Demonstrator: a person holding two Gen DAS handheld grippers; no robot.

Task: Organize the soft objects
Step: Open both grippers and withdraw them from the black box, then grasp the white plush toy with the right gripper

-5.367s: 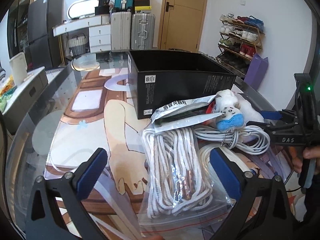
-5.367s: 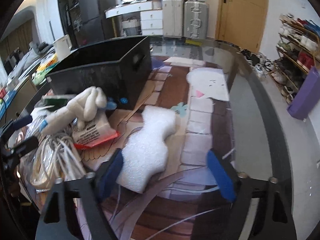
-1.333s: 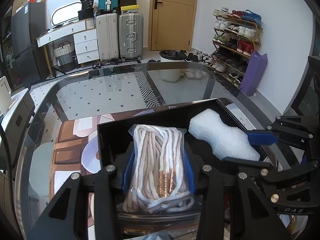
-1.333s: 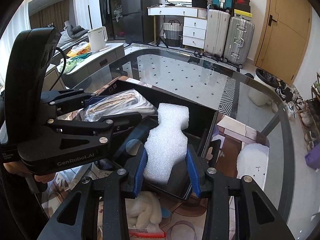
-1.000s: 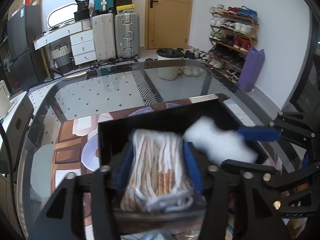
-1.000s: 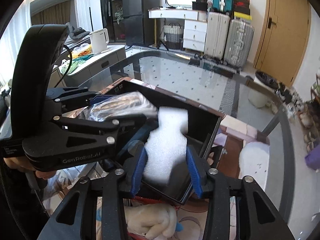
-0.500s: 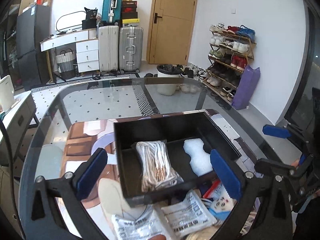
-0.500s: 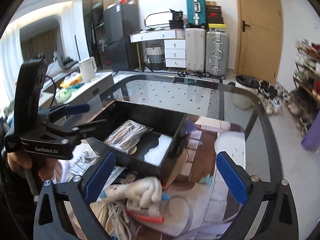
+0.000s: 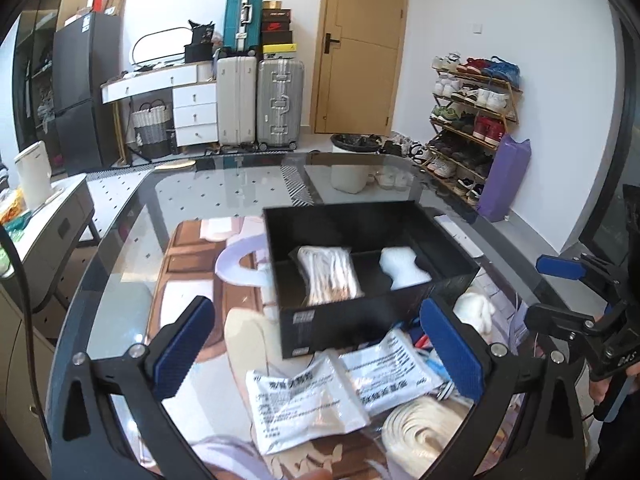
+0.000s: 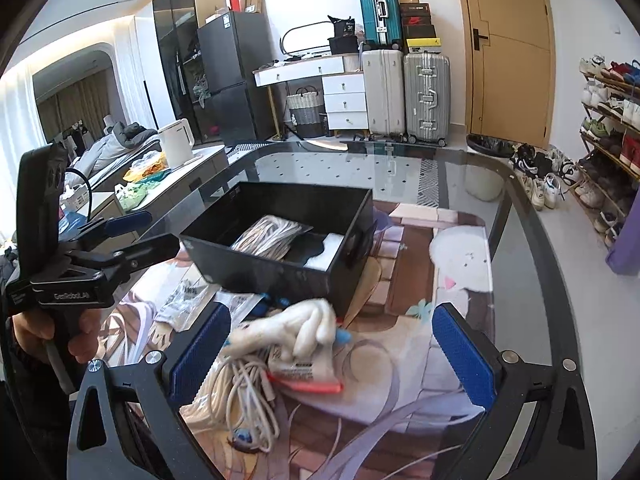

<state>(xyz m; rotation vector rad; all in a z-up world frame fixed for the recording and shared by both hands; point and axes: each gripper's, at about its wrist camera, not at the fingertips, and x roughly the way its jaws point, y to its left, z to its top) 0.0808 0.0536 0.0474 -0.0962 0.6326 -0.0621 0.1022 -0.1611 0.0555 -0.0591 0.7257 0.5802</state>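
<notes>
A black box (image 9: 360,316) (image 10: 264,272) stands on the glass table. Inside it lie a bagged coil of white rope (image 9: 329,277) (image 10: 267,237) on the left and a white foam piece (image 9: 402,267) (image 10: 326,254) on the right. My left gripper (image 9: 318,350) is open, pulled back over two white printed pouches (image 9: 304,396) and a cream rolled band (image 9: 424,436). My right gripper (image 10: 332,354) is open above a white plush toy (image 10: 296,330) and a white cable coil (image 10: 236,400). Nothing is between either pair of fingers.
The right gripper (image 9: 580,300) shows at the left wrist view's right edge; the left gripper (image 10: 92,248), held by a hand (image 10: 52,340), shows at the right wrist view's left. A red-edged packet (image 10: 308,380) lies under the plush. The table rim (image 10: 532,216) curves at right.
Both grippers let go: the bagged rope and the foam piece now lie in the black box. Both grippers opened wide and drew back from the box toward the near clutter.
</notes>
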